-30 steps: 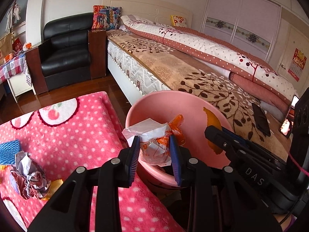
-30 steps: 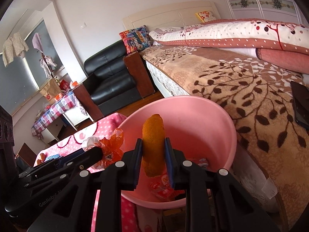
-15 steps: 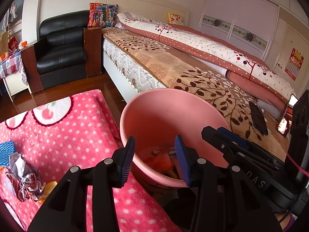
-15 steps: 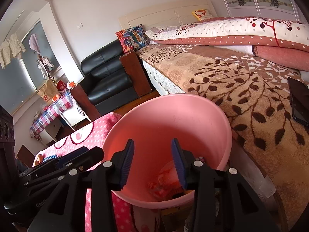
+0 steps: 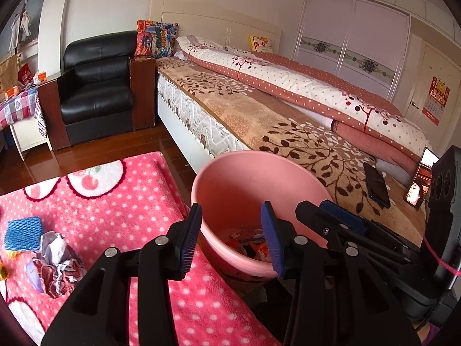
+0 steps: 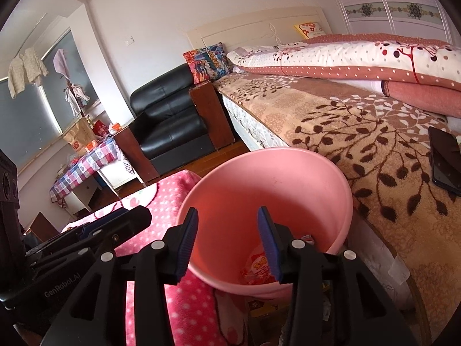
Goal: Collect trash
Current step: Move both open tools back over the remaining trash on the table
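Observation:
A pink bucket stands between the bed and a pink dotted blanket. Wrappers lie at its bottom. My left gripper hangs open over the bucket's near rim, with nothing between its blue pads. Just to its right, my right gripper is over the same rim; its jaws are opening and nothing is between them. A crumpled paper wad and a blue foam net lie on the blanket at the left.
The bed with a brown leaf blanket runs along the right, with a dark phone and a lit phone on it. A black armchair and a checked side table stand behind, across a wooden floor.
Both grippers let go: the left dropped its white and orange wrapper and the right its orange piece into the bucket. Both sets of jaws spread apart and both grippers rose a little.

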Tool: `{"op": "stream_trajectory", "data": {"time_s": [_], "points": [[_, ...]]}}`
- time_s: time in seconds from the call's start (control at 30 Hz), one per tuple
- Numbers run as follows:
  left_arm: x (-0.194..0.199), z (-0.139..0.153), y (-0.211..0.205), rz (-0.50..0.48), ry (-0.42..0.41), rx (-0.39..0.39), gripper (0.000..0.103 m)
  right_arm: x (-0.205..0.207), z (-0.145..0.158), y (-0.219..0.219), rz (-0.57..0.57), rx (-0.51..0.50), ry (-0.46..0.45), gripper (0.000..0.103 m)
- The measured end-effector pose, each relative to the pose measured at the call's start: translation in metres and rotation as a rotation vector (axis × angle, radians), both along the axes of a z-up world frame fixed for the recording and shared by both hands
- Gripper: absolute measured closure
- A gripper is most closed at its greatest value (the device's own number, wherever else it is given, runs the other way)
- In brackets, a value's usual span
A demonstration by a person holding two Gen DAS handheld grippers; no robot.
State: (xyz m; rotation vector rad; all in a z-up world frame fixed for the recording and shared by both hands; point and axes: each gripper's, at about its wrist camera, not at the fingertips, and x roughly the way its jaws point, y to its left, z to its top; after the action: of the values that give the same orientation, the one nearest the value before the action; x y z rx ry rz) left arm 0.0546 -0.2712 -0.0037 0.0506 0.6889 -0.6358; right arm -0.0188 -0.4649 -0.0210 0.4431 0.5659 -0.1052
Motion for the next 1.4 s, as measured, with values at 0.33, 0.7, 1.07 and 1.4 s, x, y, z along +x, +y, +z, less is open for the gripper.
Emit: {"op": "stream_trajectory", "data": {"time_s": [0.33, 0.7, 1.07, 1.4], "points": [[-0.027, 0.021, 0.036, 0.035, -0.083, -0.013, 0.06, -0.022, 0.023, 0.034, 0.035, -0.009, -0.049, 0.06], [-0.039, 0.026, 0.087, 0.111, -0.07, -0.03, 0.06, -0.043, 0.032, 0.083, 0.089, -0.028, -0.063, 0.06], [-0.055, 0.025, 0.131, 0.166, -0.136, -0.012, 0.06, -0.042, 0.034, 0.123, 0.164, -0.049, -0.061, 0.057], [-0.061, 0.016, 0.169, 0.225, -0.149, 0.01, 0.06, -0.031, 0.023, 0.142, 0.207, -0.054, -0.025, 0.057]]}}
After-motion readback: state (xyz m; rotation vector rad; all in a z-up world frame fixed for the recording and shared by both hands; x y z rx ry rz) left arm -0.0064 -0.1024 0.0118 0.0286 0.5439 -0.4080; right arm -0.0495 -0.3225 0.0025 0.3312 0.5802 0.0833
